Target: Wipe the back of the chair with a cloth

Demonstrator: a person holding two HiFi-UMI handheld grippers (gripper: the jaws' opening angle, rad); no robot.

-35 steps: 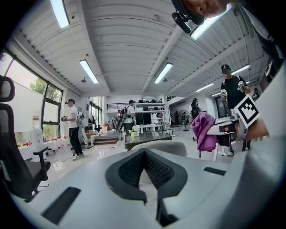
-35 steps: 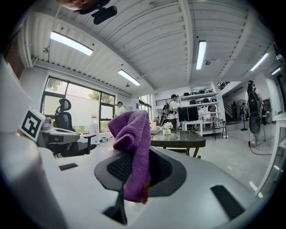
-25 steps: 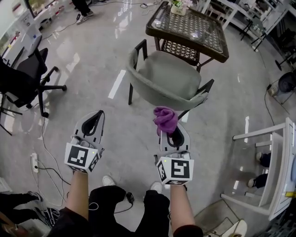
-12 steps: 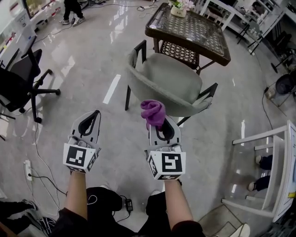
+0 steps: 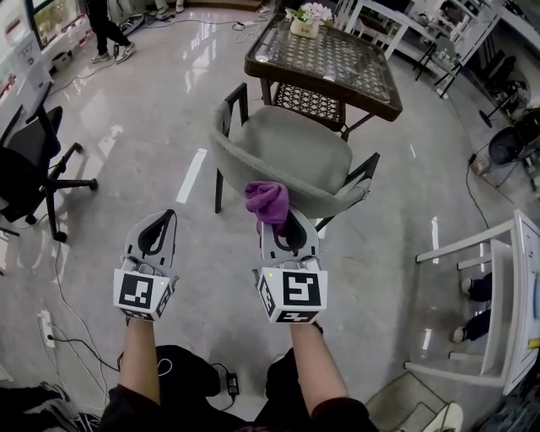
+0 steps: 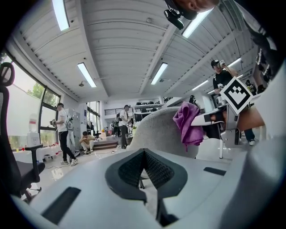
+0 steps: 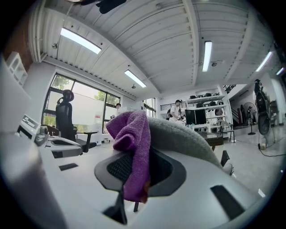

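A grey padded chair (image 5: 291, 156) with dark legs stands ahead of me, its curved back (image 5: 253, 179) toward me. My right gripper (image 5: 278, 221) is shut on a purple cloth (image 5: 267, 201), which bunches up against the middle of the chair's back; the cloth (image 7: 130, 138) hangs between the jaws, with the chair back (image 7: 183, 136) just behind it. My left gripper (image 5: 159, 226) is shut and empty, held to the left of the chair and apart from it. From it I see the chair back (image 6: 156, 132) and the cloth (image 6: 188, 123) to the right.
A wicker table with a glass top (image 5: 329, 59) stands beyond the chair, flowers (image 5: 307, 15) on it. A black office chair (image 5: 34, 169) is at the left, a white frame (image 5: 489, 312) at the right. Cables (image 5: 63, 337) lie on the glossy floor. People stand far off.
Both grippers and my view have moved closer to the chair. The cloth in the right gripper has gone from just short of the chair's back to resting against it.
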